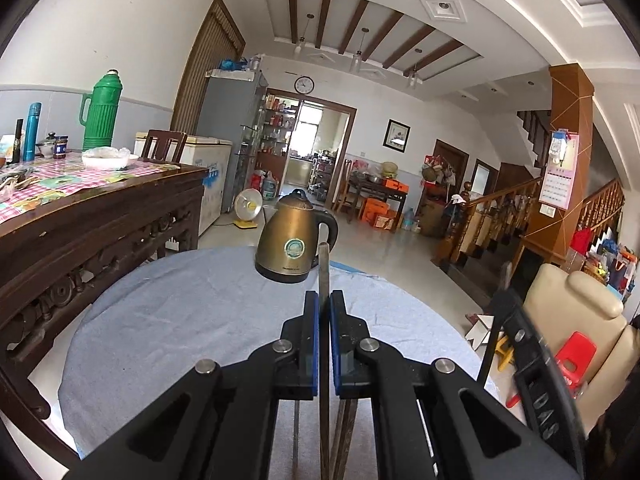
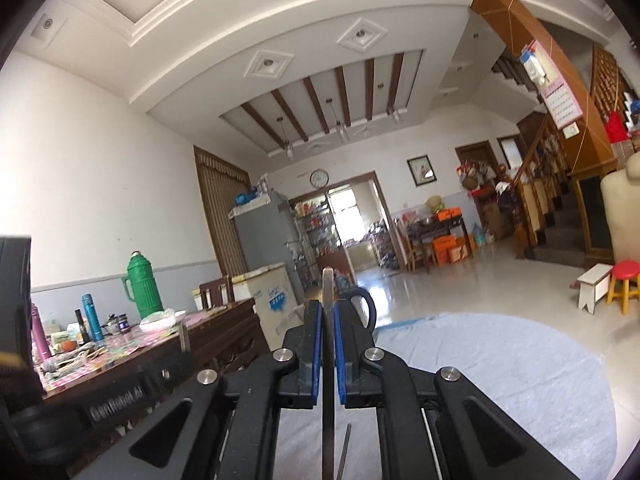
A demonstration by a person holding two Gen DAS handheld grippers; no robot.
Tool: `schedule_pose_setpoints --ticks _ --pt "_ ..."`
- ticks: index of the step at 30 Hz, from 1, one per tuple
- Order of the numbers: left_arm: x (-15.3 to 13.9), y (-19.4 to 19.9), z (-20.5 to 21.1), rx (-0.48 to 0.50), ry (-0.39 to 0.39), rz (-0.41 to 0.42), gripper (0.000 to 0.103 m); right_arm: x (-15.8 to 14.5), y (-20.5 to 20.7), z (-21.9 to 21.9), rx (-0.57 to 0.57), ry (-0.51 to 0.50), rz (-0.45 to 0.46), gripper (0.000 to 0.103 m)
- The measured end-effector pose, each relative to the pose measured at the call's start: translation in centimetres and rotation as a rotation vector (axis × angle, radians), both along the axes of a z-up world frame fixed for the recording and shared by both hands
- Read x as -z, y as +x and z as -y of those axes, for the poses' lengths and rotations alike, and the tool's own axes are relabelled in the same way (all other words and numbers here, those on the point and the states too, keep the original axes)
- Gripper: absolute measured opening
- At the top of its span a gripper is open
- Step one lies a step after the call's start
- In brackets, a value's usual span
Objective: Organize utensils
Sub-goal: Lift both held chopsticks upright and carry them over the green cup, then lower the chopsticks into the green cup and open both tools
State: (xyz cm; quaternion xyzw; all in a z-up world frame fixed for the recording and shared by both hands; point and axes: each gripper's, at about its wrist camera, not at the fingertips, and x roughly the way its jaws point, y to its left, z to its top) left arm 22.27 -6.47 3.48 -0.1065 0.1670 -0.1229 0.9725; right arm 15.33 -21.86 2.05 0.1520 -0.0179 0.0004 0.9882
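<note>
My left gripper (image 1: 324,300) is shut on a thin metal utensil handle (image 1: 324,264) that sticks up past the fingertips, above the round table with a light blue cloth (image 1: 180,320). My right gripper (image 2: 328,310) is shut on another thin metal utensil (image 2: 328,284), edge-on, held above the same cloth (image 2: 500,360). More thin utensil shafts (image 1: 344,440) show below the left jaws, and one (image 2: 344,452) below the right jaws. The right gripper also shows in the left wrist view (image 1: 508,304), to the right.
A bronze electric kettle (image 1: 294,240) stands at the table's far edge; its handle (image 2: 366,304) shows behind my right fingers. A dark wooden table (image 1: 100,216) with a green thermos (image 1: 100,112) stands to the left. A beige armchair (image 1: 572,320) and red stool (image 2: 624,280) stand to the right.
</note>
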Motion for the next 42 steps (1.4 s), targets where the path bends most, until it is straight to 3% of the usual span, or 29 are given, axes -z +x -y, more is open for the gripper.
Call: schedule_pose_setpoints --ticks 11,26,38,40,42 --pt "1.8 -0.6 -0.7 -0.012 0.016 -0.044 0.006 1.7 -1.4 -0.1 0.031 -0.034 -0.028 0.007" --pt "1.9 -4.4 -2.0 0.035 0.056 -0.050 0.007 2.5 -8.0 -0.3 -0.013 -0.129 -0.073 0.007" --pt "3.0 -5.0 -1.1 0.127 0.084 -0.145 0.006 3.8 -8.6 -1.0 -0.086 -0.129 -0.194 0.008" --pt "3.1 -5.1 -1.3 0.139 0.080 -0.162 0.010 3.9 -8.6 -0.7 -0.108 -0.110 -0.224 0.014" --pt "2.9 -5.6 -1.7 0.143 0.083 -0.152 0.016 3.8 -9.0 -0.2 -0.106 -0.088 -0.217 0.031"
